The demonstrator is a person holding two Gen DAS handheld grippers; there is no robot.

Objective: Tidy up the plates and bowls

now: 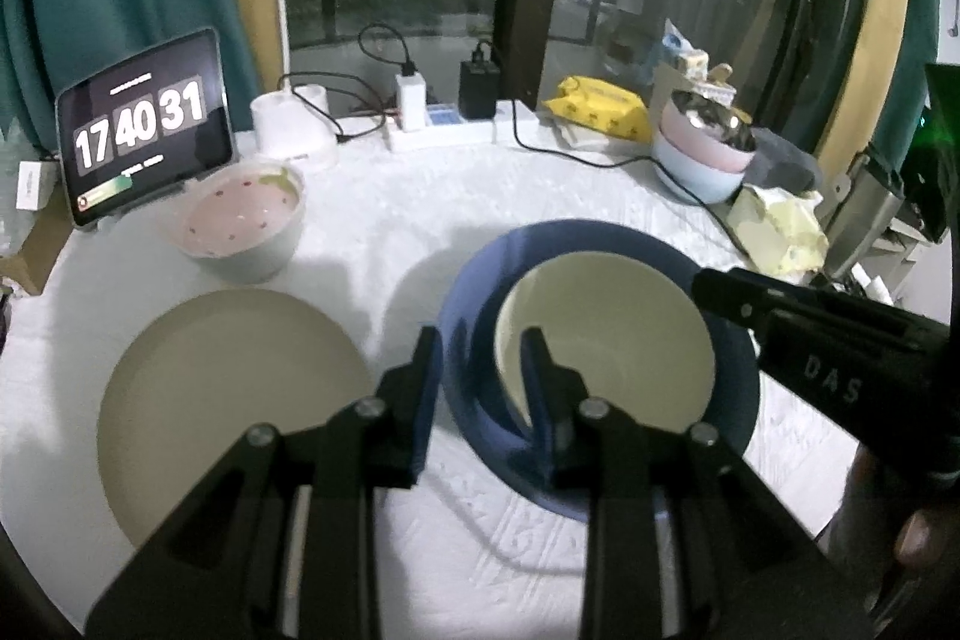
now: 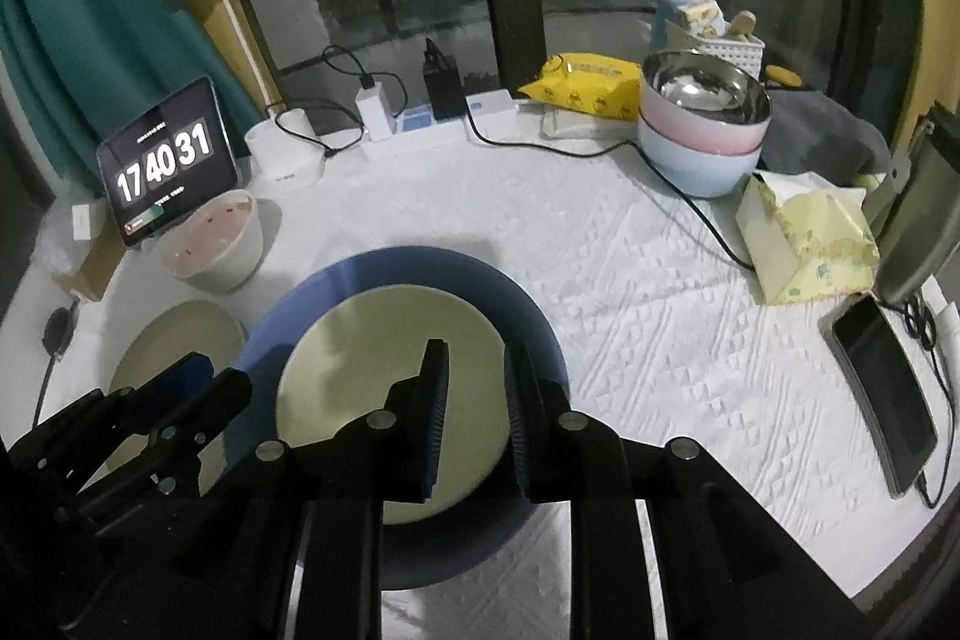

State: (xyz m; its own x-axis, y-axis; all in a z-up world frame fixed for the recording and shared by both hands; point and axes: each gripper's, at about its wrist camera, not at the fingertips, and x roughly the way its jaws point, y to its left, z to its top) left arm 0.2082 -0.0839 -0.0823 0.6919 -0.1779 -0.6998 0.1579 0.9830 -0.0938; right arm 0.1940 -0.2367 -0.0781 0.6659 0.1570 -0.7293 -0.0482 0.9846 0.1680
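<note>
Resting near the middle of the white cloth-covered tabletop (image 2: 630,280), a blue plate (image 2: 336,292) carries a smaller pale green plate (image 2: 372,340) on its face. Left gripper (image 1: 480,346) hangs over the blue plate's left rim with its jaws a small way apart; whether the pads touch the rim cannot be told. Right gripper (image 2: 474,364) hangs over the right part of the green plate, jaws likewise narrowly parted and nothing visibly clamped between them. A beige plate (image 1: 228,400) lies flat toward the left edge of the tabletop, apart from the blue one. Behind it, near the far left corner, stands a white bowl with a pink inside (image 1: 240,220), just before a tablet (image 1: 144,124) showing a clock. Toward the far right edge, a steel bowl (image 2: 708,91) sits nested in a pink bowl (image 2: 696,127), itself nested in a light blue bowl (image 2: 690,169). A tissue pack (image 2: 804,244) and a phone (image 2: 882,388) lie along the right edge.
</note>
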